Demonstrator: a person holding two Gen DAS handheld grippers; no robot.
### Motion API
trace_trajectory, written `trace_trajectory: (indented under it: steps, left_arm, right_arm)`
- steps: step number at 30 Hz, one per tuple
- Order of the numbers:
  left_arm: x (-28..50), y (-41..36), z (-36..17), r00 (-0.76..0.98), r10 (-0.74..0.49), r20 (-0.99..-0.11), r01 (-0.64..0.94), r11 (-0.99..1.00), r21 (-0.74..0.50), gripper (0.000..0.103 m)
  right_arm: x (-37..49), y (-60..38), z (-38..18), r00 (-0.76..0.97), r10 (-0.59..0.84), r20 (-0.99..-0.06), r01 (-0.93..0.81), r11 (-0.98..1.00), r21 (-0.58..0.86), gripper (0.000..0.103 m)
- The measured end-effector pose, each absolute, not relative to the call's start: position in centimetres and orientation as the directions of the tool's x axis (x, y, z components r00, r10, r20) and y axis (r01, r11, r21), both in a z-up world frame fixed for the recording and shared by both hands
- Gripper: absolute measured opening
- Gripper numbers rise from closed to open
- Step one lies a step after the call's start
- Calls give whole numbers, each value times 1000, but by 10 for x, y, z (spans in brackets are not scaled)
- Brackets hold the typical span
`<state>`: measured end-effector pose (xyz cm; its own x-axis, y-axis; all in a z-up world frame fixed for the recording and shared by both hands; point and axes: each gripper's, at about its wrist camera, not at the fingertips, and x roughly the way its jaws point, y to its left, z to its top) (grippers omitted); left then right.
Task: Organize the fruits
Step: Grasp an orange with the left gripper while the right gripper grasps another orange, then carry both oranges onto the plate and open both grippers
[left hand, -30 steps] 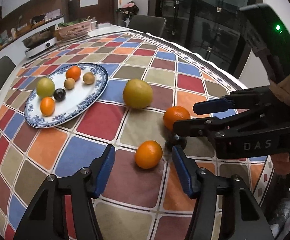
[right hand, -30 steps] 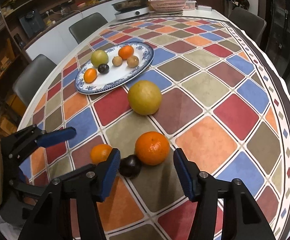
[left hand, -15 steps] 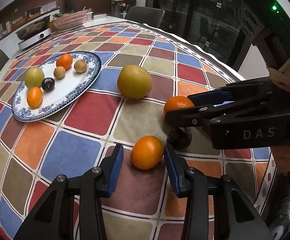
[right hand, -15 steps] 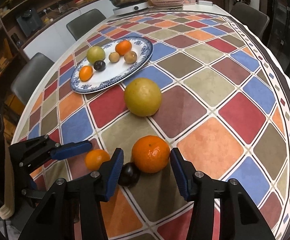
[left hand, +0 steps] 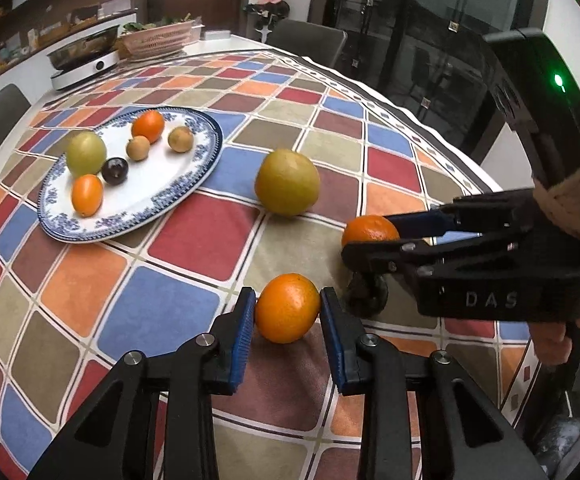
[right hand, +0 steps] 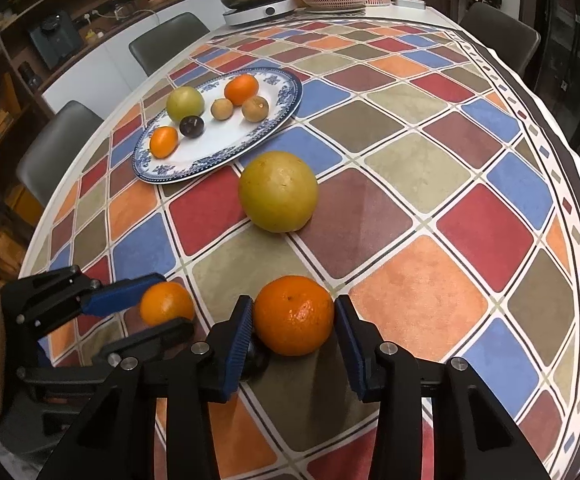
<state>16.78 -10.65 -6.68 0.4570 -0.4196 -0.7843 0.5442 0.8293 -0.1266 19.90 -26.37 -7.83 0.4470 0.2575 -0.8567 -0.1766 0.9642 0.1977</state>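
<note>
Both claws have closed in over the last second. The left claw [left hand: 287,310] now pinches the small orange [left hand: 287,308] at the near edge of the desk [left hand: 193,236]; the right claw [right hand: 294,316] clamps the larger orange [right hand: 294,314], a dark fruit [left hand: 366,294] between them. Both look ready to lift. Farther out lies a loose yellow-green fruit [right hand: 277,191], then the blue-rimmed plate [right hand: 285,110] with six small fruits.

Left gripper [left hand: 287,309] jaws, wide apart 1.0 s ago, now press both pads against the small orange [left hand: 287,308]. Right gripper [right hand: 294,316] likewise narrows from open to pads touching the larger orange [right hand: 294,315].
</note>
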Motion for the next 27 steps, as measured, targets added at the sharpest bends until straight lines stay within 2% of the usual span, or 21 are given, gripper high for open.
trace_trajectory:
  steps: [20, 27]
  left_arm:
    - [157, -73, -13, 577, -425, -698, 469, 872, -143, 33]
    - [159, -55, 2, 630, -383, -675, 424, 898, -113, 33]
  right_arm:
    - [188, -241, -28, 551, 294, -781, -259, 950, 174, 42]
    - [193, -224, -8, 576, 318, -753, -305, 938, 163, 42]
